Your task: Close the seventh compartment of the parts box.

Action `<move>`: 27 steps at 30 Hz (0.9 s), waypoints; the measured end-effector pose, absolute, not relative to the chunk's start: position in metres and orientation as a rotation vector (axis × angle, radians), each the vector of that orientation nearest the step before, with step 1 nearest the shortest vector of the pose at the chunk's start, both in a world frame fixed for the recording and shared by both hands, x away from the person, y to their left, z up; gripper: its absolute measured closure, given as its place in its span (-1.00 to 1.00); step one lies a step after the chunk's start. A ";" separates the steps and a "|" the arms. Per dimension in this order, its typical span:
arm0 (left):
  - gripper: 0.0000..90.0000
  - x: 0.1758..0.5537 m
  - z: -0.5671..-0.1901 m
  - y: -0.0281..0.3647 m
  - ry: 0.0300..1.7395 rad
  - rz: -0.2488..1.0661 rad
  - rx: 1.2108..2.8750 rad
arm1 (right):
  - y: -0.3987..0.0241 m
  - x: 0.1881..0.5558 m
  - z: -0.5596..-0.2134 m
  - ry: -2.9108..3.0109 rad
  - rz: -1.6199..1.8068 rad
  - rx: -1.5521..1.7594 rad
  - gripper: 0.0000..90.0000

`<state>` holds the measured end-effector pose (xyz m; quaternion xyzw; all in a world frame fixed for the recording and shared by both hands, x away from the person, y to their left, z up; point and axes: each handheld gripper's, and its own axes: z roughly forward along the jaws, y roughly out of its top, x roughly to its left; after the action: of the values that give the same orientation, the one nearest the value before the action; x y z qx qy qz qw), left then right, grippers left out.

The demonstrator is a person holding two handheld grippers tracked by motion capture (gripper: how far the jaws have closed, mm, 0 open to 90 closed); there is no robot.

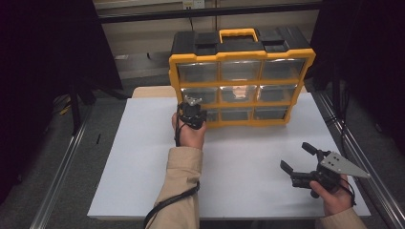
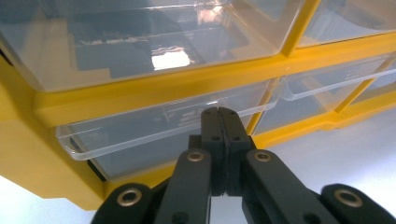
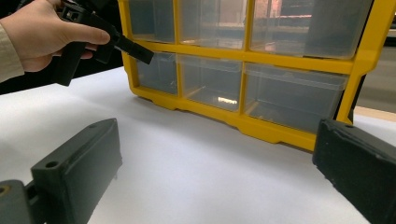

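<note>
The organizer box (image 1: pixel 241 78) stands upright on the surface (image 1: pixel 239 157), at its far side. The left gripper (image 1: pixel 191 114) sits right at the box's lower left corner, its tips against the front lip of the bottom left drawer (image 2: pixel 159 128); the middle left drawer (image 2: pixel 140 42) lies just above it. The right gripper (image 1: pixel 298 160) rests well apart from the left one, to its right and nearer the person, the box beyond it.

Yellow-and-black moulded plastic organiser case (image 1: pixel 241 47): frame smooth, slightly glossy. Clear plastic drawers (image 2: pixel 159 126): glossy, reflective, see-through. White surface (image 1: pixel 239 157): matt, smooth, paper-like sheet. Left claw (image 2: pixel 219 123), black plastic: matt, brass-coloured metal rivets. Right claw (image 1: pixel 298 160), black: matt, grey metal plate.
</note>
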<state>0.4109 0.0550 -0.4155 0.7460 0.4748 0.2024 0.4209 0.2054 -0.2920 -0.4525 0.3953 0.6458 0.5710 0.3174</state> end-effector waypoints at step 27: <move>1.00 0.412 -0.417 0.055 1.192 0.530 1.863 | -0.293 0.205 -0.452 1.701 1.505 1.040 -0.98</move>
<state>0.4122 0.0547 -0.4165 0.7435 0.4754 0.2115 0.4201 0.2052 -0.2929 -0.4522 0.3948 0.6460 0.5715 0.3164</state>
